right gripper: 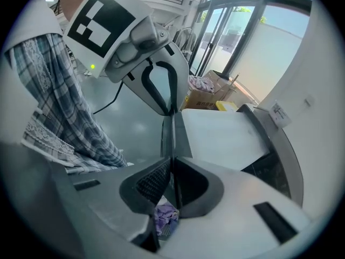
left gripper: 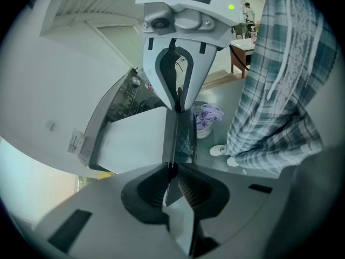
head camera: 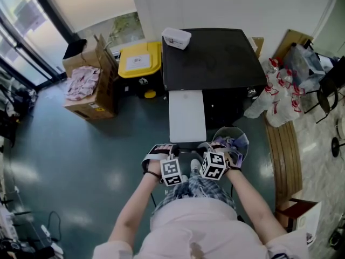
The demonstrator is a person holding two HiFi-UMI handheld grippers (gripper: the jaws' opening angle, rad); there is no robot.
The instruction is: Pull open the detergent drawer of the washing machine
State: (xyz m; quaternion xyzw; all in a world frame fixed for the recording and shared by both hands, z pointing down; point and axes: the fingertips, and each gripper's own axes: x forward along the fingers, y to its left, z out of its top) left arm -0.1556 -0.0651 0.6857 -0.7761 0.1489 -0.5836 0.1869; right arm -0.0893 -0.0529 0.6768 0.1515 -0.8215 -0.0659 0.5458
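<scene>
The black washing machine (head camera: 215,58) stands ahead, its white detergent drawer (head camera: 187,115) pulled far out toward me. Both grippers sit at the drawer's near end. My left gripper (head camera: 173,154) is shut on the drawer's thin front panel, which shows edge-on between the pads in the left gripper view, with the left gripper (left gripper: 172,169) clamped low on it and the drawer (left gripper: 135,139) to its left. My right gripper (head camera: 203,151) grips the same panel from the other side. In the right gripper view the right gripper (right gripper: 172,163) pinches that edge, the drawer (right gripper: 221,134) lying to its right.
A basket of purple laundry (head camera: 234,139) sits on the floor beside my right gripper. A white tub (head camera: 176,37) rests on the machine top. A yellow-lidded bin (head camera: 140,61) and a cardboard box (head camera: 89,90) stand to the left, plastic bags (head camera: 275,96) and a wooden bench (head camera: 283,155) to the right.
</scene>
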